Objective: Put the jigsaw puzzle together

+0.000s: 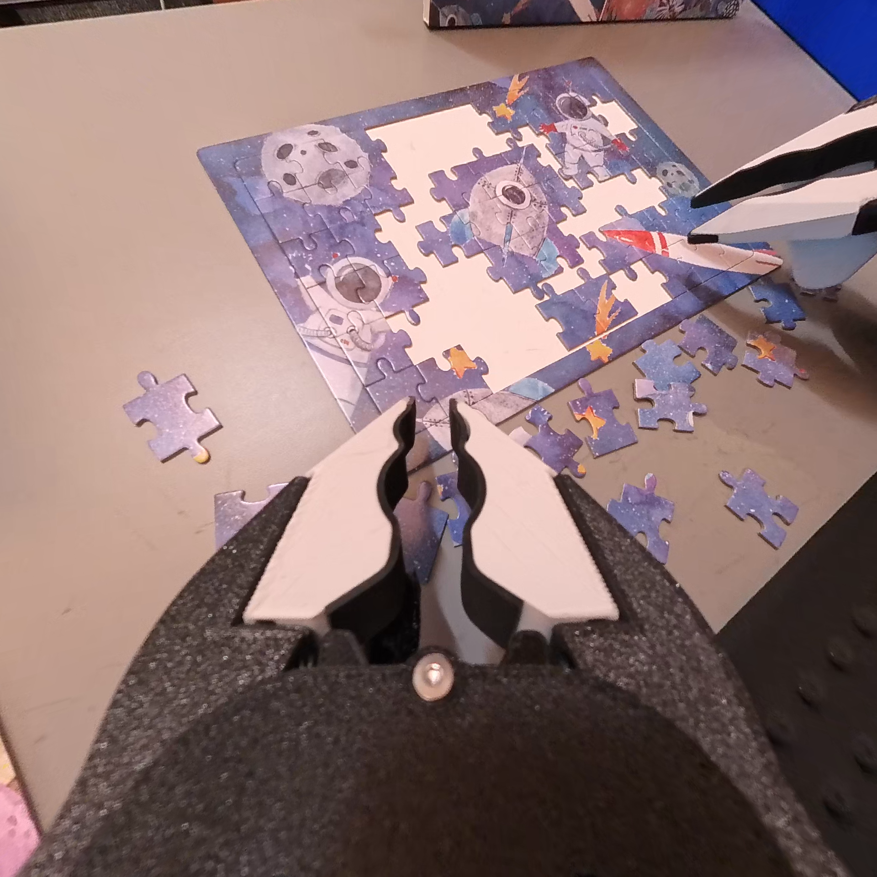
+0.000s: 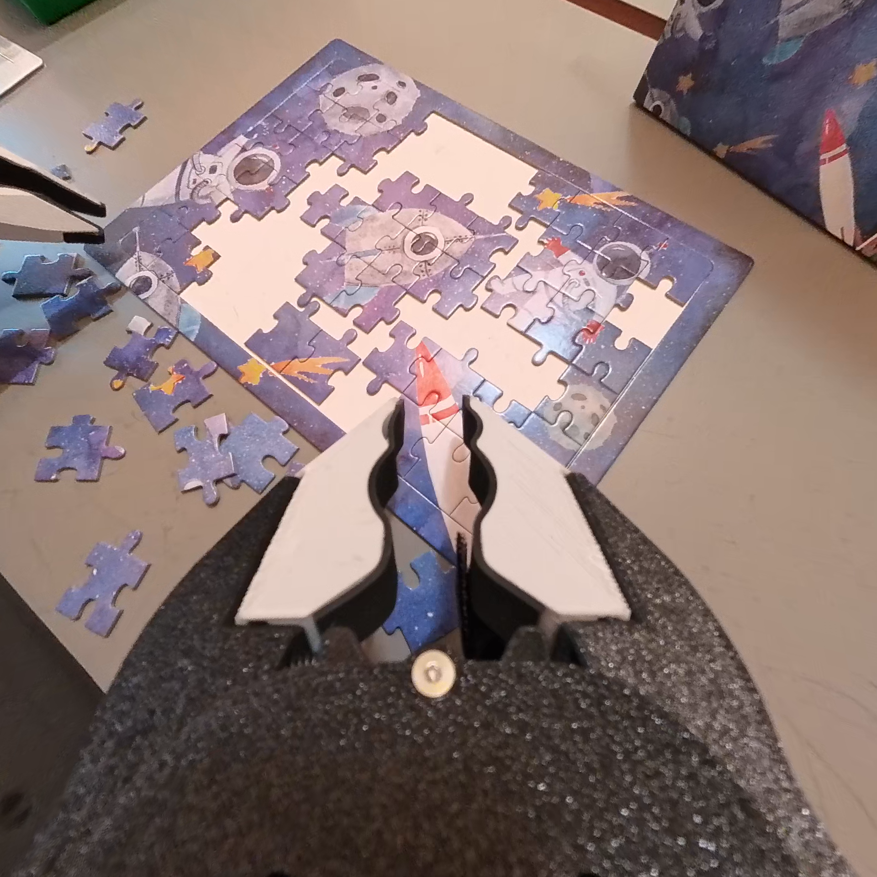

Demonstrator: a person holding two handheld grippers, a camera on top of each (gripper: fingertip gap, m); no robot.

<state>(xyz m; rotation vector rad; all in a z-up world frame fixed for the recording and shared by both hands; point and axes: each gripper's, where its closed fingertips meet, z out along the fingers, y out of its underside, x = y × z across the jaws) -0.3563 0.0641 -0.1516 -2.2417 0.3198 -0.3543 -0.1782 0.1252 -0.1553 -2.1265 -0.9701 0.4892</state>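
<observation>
The space puzzle board point(image 1: 451, 308) lies on the grey table, partly filled, with white bare gaps; it also shows in the right wrist view point(image 2: 265, 265). My left gripper point(image 1: 433, 407) hovers over the board's near corner, jaws slightly apart and empty. Loose blue pieces point(image 1: 664, 394) lie to its right, one single piece point(image 1: 171, 417) lies to its left, and more point(image 1: 422, 527) lie under its fingers. My right gripper point(image 2: 433, 403) is open and empty above the red and white rocket point(image 2: 429, 379). It shows in the left wrist view point(image 1: 694, 220).
The puzzle box point(image 1: 569, 14) stands behind the board, at the right in the right wrist view point(image 2: 783, 118). Loose pieces point(image 2: 190, 394) spread left of the board there, near the left gripper point(image 2: 99, 223). A black mat point(image 1: 807, 664) borders the table edge.
</observation>
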